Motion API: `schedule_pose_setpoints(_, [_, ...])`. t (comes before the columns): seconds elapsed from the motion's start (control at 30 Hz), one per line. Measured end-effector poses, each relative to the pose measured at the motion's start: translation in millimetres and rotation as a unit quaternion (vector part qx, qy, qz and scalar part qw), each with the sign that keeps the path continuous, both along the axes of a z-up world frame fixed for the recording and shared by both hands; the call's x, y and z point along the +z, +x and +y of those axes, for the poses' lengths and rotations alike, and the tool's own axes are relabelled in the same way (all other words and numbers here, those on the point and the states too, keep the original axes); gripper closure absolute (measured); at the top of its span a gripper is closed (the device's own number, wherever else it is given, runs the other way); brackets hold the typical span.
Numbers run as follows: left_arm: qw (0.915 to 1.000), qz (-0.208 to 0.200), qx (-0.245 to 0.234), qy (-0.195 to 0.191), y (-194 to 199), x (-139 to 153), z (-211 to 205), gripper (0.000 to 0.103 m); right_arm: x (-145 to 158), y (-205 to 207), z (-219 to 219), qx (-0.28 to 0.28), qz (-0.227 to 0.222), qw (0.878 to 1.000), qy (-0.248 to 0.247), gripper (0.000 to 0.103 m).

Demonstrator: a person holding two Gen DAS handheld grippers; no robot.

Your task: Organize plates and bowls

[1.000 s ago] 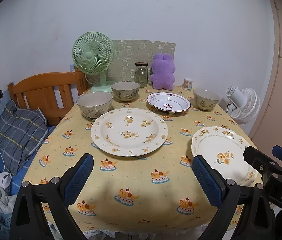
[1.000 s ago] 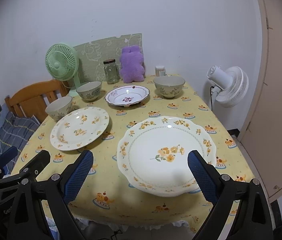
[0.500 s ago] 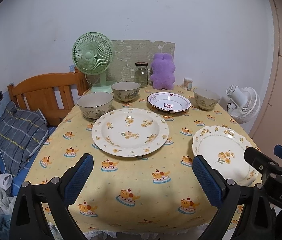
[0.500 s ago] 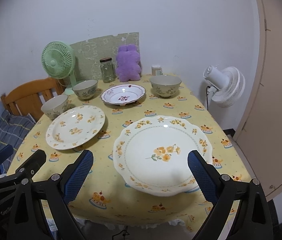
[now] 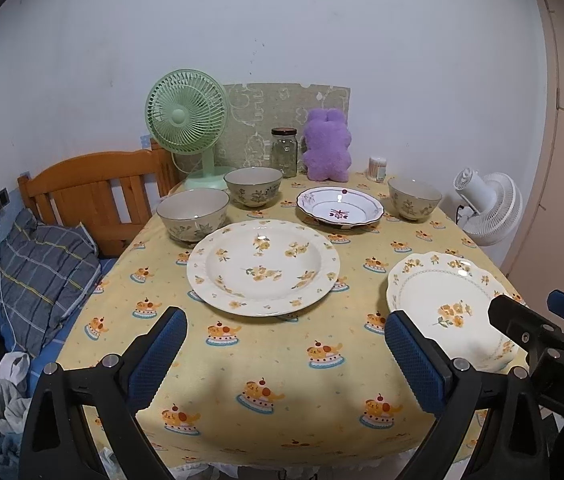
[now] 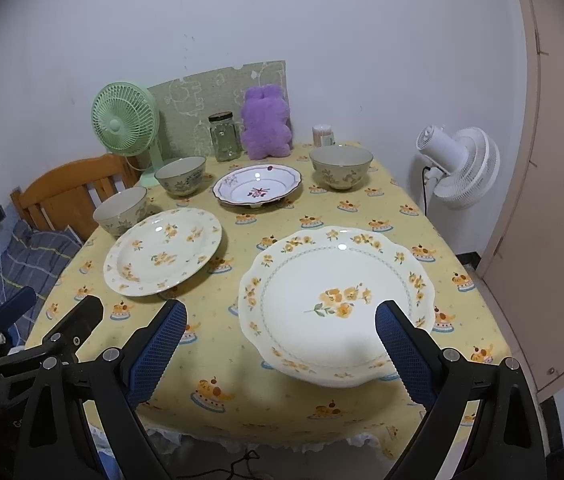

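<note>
**Both grippers hanging open over the near edge of the set table**

Left wrist view: the left gripper (image 5: 284, 354) is hovering above the table's (image 5: 282, 420) near edge, its blue-padded fingers (image 5: 158, 356) spread wide and holding nothing. A round floral plate (image 5: 263, 267) is sitting just beyond it, near the table's middle. A scalloped floral plate (image 5: 448, 308) is lying by the near right corner, with the right gripper's black frame overlapping its right side. Two bowls (image 5: 193, 213) (image 5: 253, 185) are standing along the left edge, a red-patterned dish (image 5: 340, 209) at the far middle, and a third bowl (image 5: 414, 198) toward the far right corner. A green fan (image 5: 186, 116), glass jar (image 5: 284, 152) and purple plush toy (image 5: 327, 150) are lining the far edge.

Right wrist view: the right gripper (image 6: 280, 350) is also gaping wide and empty, floating at the near edge with the scalloped floral plate (image 6: 336, 302) lying directly ahead between its fingers. The round floral plate (image 6: 162, 250) is sitting to the left, apart from it. A white fan (image 6: 458, 166) is standing on the floor past the right edge.
</note>
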State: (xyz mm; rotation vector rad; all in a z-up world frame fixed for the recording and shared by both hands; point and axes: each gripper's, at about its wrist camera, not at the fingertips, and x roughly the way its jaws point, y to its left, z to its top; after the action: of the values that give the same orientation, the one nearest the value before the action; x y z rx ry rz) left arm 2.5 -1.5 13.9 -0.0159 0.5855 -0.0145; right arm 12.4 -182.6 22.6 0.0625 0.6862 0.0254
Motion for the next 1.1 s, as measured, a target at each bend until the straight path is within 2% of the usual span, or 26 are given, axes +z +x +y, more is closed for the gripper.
schedule_pose_setpoints(0.67, [0.9999, 0.005, -0.005, -0.010, 5, 1, 3, 0.005, -1, 3, 5, 0.002, -0.001, 1.000, -0.010, 0.006])
schedule_pose_setpoints(1.1, [0.9997, 0.001, -0.025, -0.006, 15, -1, 6, 0.008, -2, 9, 11, -0.020, -0.002, 1.000, -0.017, 0.006])
